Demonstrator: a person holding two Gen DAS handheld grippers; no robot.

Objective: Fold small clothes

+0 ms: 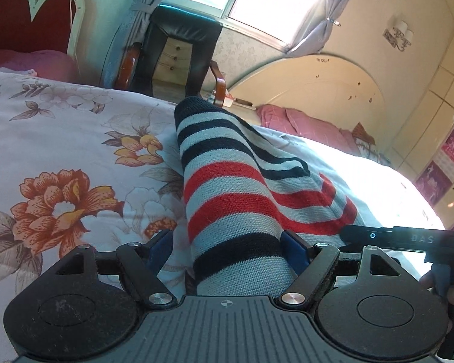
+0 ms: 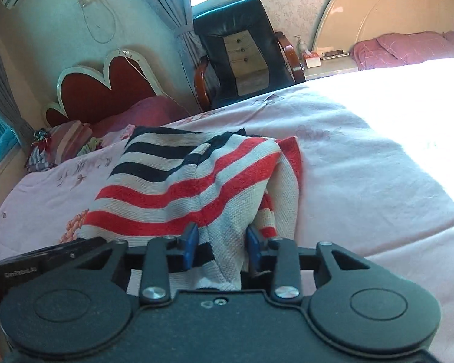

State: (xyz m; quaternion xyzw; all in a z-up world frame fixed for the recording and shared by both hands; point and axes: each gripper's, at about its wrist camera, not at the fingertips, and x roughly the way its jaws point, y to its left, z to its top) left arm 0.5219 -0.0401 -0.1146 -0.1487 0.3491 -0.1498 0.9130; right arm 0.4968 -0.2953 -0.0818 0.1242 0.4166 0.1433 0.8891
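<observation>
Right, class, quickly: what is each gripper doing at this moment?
Left gripper: closed on the striped sweater.
Right gripper: closed on the same sweater.

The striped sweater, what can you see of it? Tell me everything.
The sweater is a small knit, seemingly wool or cotton, banded in pale grey, red and navy. It lies bunched and partly folded on the flowered bedspread, one sleeve-like tube stretching away in the left view. Both tools grip it: the left gripper pinches a wide roll of it, the right gripper a narrower fold near its edge.
</observation>
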